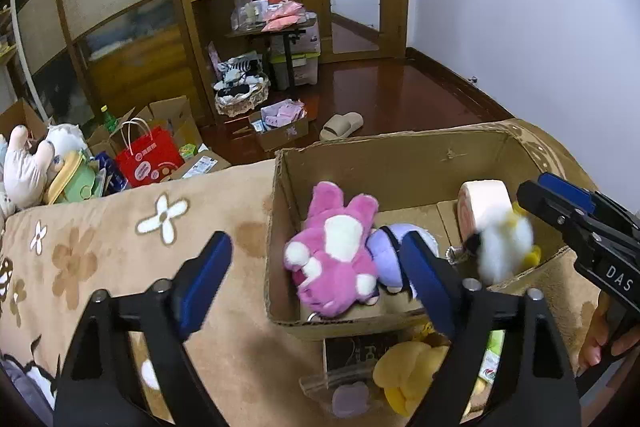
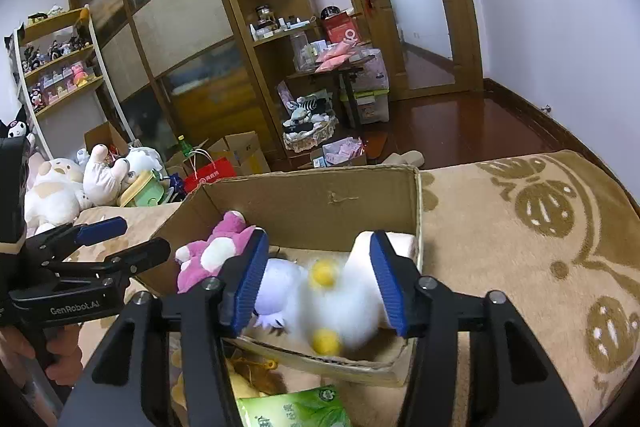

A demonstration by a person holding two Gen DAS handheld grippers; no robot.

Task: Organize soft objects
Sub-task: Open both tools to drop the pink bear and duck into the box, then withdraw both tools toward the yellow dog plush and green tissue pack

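Hovering over the cardboard box [image 2: 320,195], the right hand-held gripper [image 2: 320,285] is standing with its blue pads spread wide, gripping nothing. A white plush with yellow feet [image 2: 340,301], motion-blurred, is lying between those pads inside the box, touching neither as far as can be seen. Beside it are sitting a lavender plush [image 2: 276,291], a pink plush [image 2: 212,251] against the box's left wall, and a roll-shaped pink-and-white cushion [image 1: 482,205] at the right corner. The left hand-held gripper [image 1: 316,281] is also gaping wide and empty, poised just before the box's near left corner above the flowered beige blanket [image 1: 120,247]. A yellow plush [image 1: 408,371] is resting on the blanket outside the box's near wall.
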